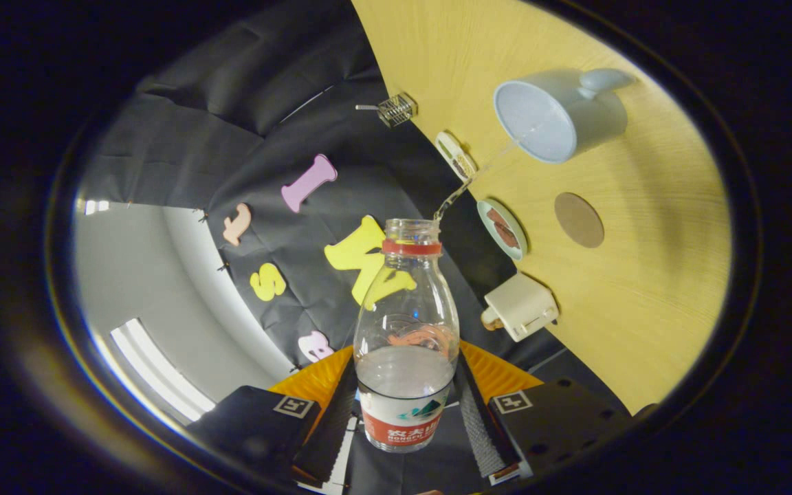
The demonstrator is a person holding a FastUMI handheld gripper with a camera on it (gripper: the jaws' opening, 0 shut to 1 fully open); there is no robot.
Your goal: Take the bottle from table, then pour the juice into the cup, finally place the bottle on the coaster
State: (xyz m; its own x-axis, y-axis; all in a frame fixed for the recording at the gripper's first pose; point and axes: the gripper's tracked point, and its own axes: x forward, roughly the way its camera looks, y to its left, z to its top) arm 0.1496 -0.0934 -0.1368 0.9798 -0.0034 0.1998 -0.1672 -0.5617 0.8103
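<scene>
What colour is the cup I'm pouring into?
Pale blue-grey, seen in the gripper view: the cup beyond the bottle held between the fingers.

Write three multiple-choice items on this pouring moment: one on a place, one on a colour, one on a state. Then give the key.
1. Where does the round brown coaster lie?
A. on the wooden table, beside the cup
B. under the cup
C. between the tool's fingers

2. What colour is the ring on the bottle's neck?
A. green
B. red
C. blue

3. What is the tool doing?
A. hanging open, clear of the bottle
B. shut on the cup's handle
C. shut on the bottle, which is tipped and pouring

Key: 1 A, the coaster sits bare on the table near the cup. 2 B, a red ring circles the neck. 3 C, both fingers press the bottle's sides and a stream runs from its mouth into the cup.
</scene>
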